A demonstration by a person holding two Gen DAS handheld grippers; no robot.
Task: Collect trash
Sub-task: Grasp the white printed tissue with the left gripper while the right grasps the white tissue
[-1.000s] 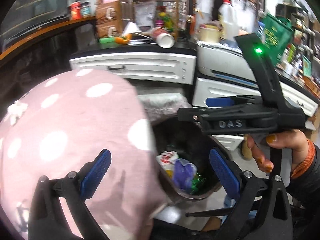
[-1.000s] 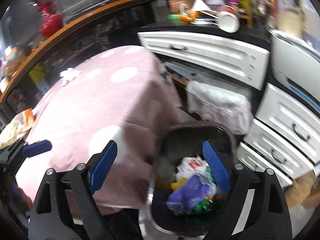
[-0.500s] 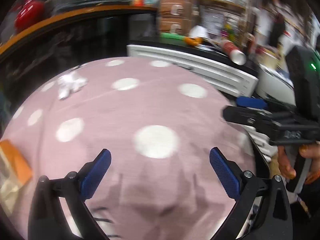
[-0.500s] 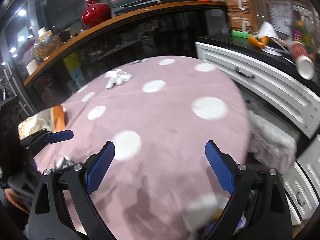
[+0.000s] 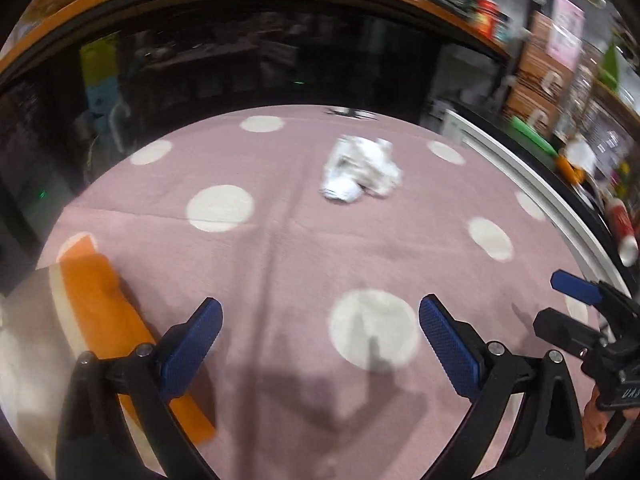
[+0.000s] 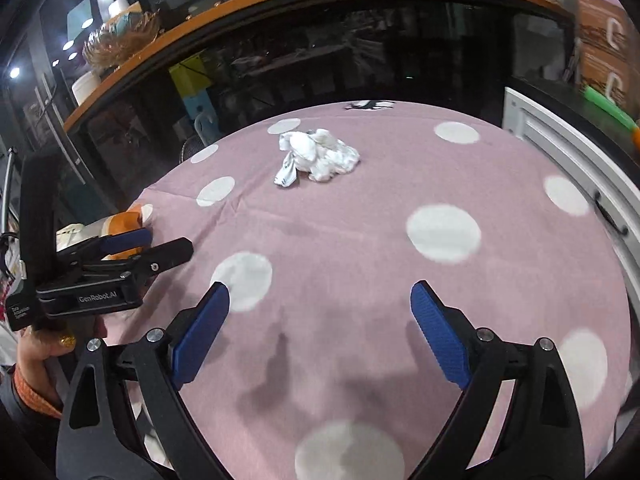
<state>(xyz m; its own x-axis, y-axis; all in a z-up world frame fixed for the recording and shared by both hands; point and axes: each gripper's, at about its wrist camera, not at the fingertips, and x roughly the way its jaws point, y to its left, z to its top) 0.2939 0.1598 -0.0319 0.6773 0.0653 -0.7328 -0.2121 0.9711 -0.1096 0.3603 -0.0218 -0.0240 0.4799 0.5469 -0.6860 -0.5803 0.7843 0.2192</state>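
A crumpled white tissue wad (image 5: 362, 170) lies on the far part of the pink polka-dot tablecloth (image 5: 304, 248); it also shows in the right wrist view (image 6: 318, 156). An orange and beige wrapper (image 5: 92, 320) lies at the table's left edge, just left of my left gripper (image 5: 320, 340), which is open and empty. My right gripper (image 6: 320, 336) is open and empty over the near part of the cloth (image 6: 380, 240). The left gripper (image 6: 132, 246) shows at the left of the right wrist view, over the wrapper (image 6: 124, 220).
White drawers (image 6: 576, 168) run along the table's right side. A dark glass counter with an orange top (image 6: 280, 8) stands behind the table. A tipped paper cup (image 5: 624, 232) and clutter sit on the right counter.
Both grippers swung left, away from the trash bin beside the drawers, and now face the table. The tissue wad and wrapper have come closer into view. Both stay open.
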